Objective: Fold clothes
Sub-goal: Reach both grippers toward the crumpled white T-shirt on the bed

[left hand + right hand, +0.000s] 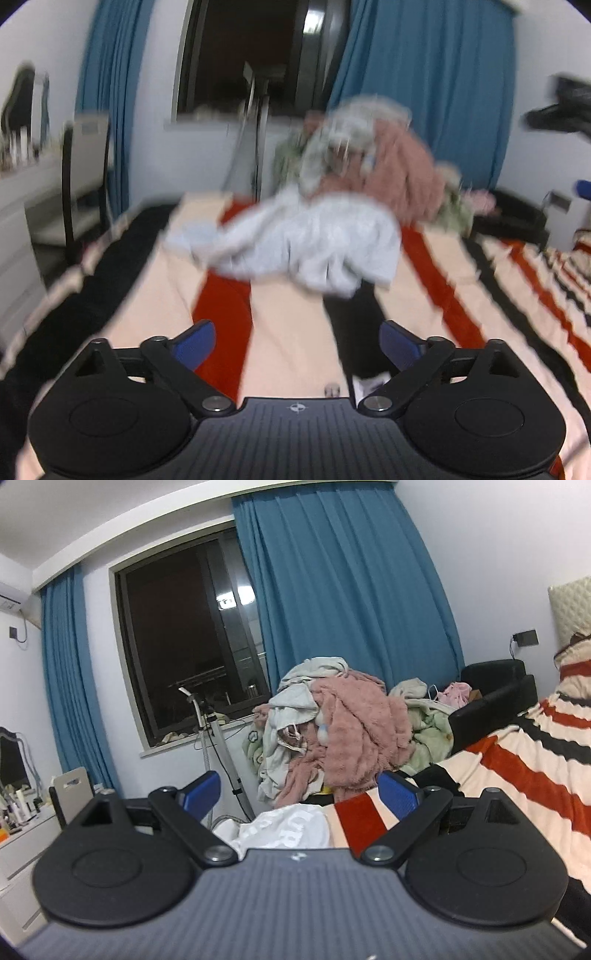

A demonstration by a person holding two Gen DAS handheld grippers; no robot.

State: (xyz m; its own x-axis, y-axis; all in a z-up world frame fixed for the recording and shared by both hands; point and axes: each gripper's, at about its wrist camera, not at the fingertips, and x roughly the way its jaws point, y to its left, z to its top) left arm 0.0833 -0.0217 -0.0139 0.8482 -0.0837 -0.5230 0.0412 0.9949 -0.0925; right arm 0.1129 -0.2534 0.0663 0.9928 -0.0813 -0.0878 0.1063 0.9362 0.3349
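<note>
While the left wrist view is blurry, it still shows the left tool (pixel 297 345) with its two blue fingers (pixel 195 345) wide apart and nothing between them; it hangs over a bed with a striped blanket (pixel 288 354) in cream, red and black; a crumpled light grey garment (pixel 314 243) lies on the blanket, well ahead of the left tool and not touching it; behind the garment sits a big pile of clothes (pixel 369 158), with pink fluffy cloth and pale grey and green cloth heaped together; the right tool (pixel 301 795) also has its blue fingers (pixel 397 794) wide apart and holds nothing; just past its body a white cloth with pale letters (pixel 288 829) lies at the edge of the striped blanket, low between the fingers, but I cannot tell if it touches them; the pile of clothes shows sharp in the right wrist view, with a pink fuzzy piece (pixel 354 734) on top of the heap; blue curtains (pixel 340 602) hang on both sides of a dark window (pixel 184 642); a black chair (pixel 495 698) stands to the right of the pile; a white dresser (pixel 26 236) stands at the left wall.
</note>
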